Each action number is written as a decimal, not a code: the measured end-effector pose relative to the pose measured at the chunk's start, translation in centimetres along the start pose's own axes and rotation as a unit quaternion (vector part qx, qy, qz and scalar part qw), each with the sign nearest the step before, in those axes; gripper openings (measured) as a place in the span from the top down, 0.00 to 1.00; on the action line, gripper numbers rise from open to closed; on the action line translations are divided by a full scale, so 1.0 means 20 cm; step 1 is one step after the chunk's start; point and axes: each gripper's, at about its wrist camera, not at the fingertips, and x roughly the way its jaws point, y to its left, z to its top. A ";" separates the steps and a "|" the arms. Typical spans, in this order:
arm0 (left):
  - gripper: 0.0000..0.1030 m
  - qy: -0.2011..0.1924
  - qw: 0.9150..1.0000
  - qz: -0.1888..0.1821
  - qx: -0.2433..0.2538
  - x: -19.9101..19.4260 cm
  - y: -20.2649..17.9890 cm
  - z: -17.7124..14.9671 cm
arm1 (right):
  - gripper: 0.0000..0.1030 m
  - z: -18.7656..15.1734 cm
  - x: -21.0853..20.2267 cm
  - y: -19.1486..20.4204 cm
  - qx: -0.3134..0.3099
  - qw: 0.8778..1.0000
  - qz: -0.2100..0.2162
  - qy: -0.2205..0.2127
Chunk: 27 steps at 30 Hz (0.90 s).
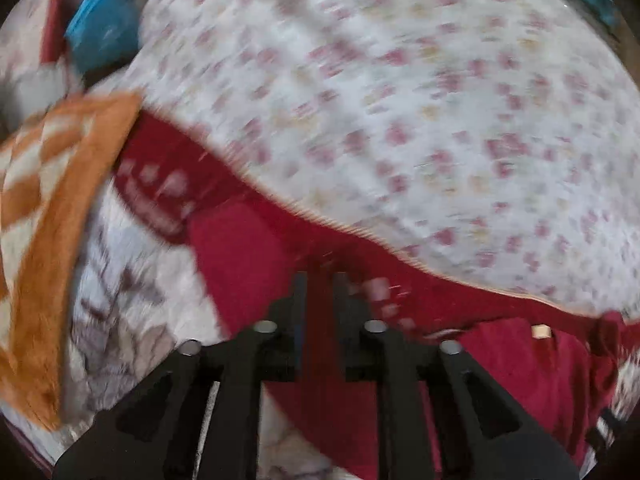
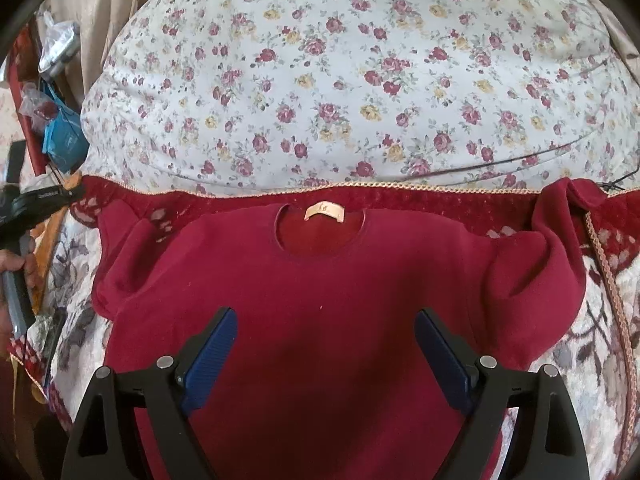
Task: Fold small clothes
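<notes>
A dark red sweater (image 2: 320,288) lies flat, neck label (image 2: 324,213) toward the far side, both sleeves bent inward. My right gripper (image 2: 325,320) hovers over its lower body with the jaws wide open and empty. In the blurred left wrist view my left gripper (image 1: 320,284) has its jaws nearly together on the left part of the red sweater (image 1: 248,256), apparently pinching the cloth. The left gripper body shows at the left edge of the right wrist view (image 2: 24,204).
A large floral cushion (image 2: 340,80) lies beyond the sweater. The sweater rests on a red-bordered patterned blanket (image 2: 600,320). An orange and white checked cloth (image 1: 44,216) lies to the left. Blue and clear bags (image 2: 60,136) sit at the far left.
</notes>
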 end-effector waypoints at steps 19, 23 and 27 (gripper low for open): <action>0.11 0.074 0.991 0.076 -0.075 0.65 0.21 0.02 | 0.14 -0.02 0.27 0.01 0.002 0.998 0.020 0.058; 0.92 0.064 0.990 -0.008 -0.123 0.60 0.30 0.01 | 0.14 -0.02 0.25 0.01 -0.005 0.999 0.020 0.049; 0.93 0.046 0.988 -0.064 -0.133 0.46 0.35 0.00 | 0.14 0.00 0.21 0.00 -0.002 0.999 0.018 0.032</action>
